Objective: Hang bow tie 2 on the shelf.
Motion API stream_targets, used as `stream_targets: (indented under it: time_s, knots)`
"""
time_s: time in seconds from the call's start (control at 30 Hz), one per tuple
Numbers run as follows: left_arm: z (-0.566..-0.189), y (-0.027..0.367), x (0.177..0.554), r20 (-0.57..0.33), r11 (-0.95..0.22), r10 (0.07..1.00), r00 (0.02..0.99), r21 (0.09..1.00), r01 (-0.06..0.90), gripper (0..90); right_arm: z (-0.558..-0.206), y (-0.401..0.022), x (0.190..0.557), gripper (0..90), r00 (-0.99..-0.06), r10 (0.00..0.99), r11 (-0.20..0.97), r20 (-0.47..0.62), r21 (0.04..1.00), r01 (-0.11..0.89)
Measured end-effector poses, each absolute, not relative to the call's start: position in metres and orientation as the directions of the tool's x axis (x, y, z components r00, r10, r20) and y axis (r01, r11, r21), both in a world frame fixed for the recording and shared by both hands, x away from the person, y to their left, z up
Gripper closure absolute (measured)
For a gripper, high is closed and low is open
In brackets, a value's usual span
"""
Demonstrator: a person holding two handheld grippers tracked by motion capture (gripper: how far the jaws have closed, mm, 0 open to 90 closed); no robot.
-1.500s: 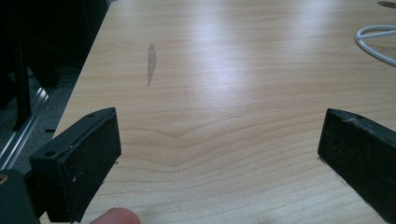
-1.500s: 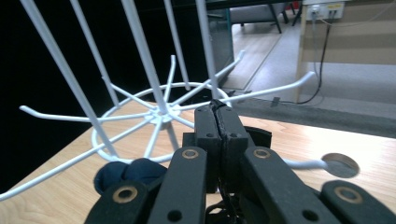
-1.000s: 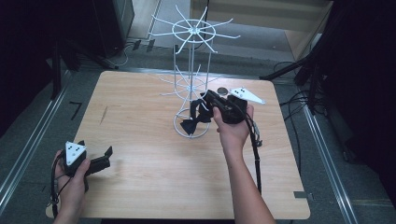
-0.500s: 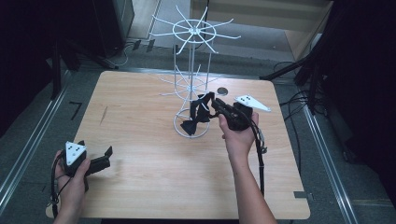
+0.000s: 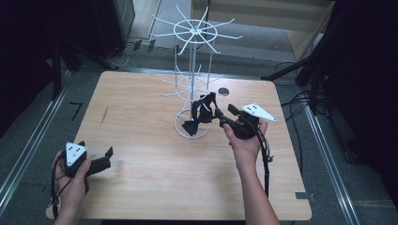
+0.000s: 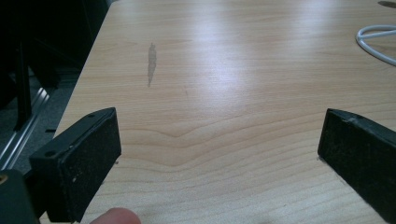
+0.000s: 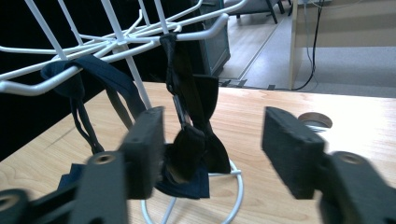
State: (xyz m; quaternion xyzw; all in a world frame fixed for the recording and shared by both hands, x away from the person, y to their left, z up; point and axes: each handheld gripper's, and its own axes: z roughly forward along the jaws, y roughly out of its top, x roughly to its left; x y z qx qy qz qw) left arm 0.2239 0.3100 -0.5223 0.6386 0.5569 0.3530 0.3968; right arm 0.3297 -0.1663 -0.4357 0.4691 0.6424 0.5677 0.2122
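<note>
left hand-held gripper [image 5: 96,164]: jaws spread wide with nothing between them, resting low over the near-left corner of the tabletop [image 5: 155,183], forearm coming in from the near edge.
black bow tie [image 7: 194,149]: hangs by its strap from a lower arm of the white wire rack [image 5: 191,89] at the tabletop's middle; a darker blue tie [image 7: 93,77] is draped on the arm to its left.
right hand-held gripper [image 5: 220,117]: jaws have just been opening; they stand apart, the bow tie just ahead and slightly left of the gap, not pinched. Hand held level, jaws pointing left at the rack.
risk, snag: pulling back crookedly could catch the strap and drag it off its arm.
risk, tipping: a knock against the light rack could rock it.
</note>
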Motion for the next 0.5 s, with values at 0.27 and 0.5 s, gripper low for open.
stream_targets:
  time_s: [0.27, 0.5]
  knots:
    - [-0.522, 0.310, 0.224, 0.008, -0.065, 0.991, 0.131, 0.900, 0.431, 0.0, -0.442, -0.181, 0.321, 16.1, -0.462, 0.852, -0.071, 0.247, 0.928, 0.365]
    - [-0.522, 0.310, 0.224, 0.010, -0.066, 0.991, 0.130, 0.900, 0.432, 0.0, -0.450, -0.196, 0.313, 11.0, -0.441, 0.867, -0.061, 0.230, 0.929, 0.366]
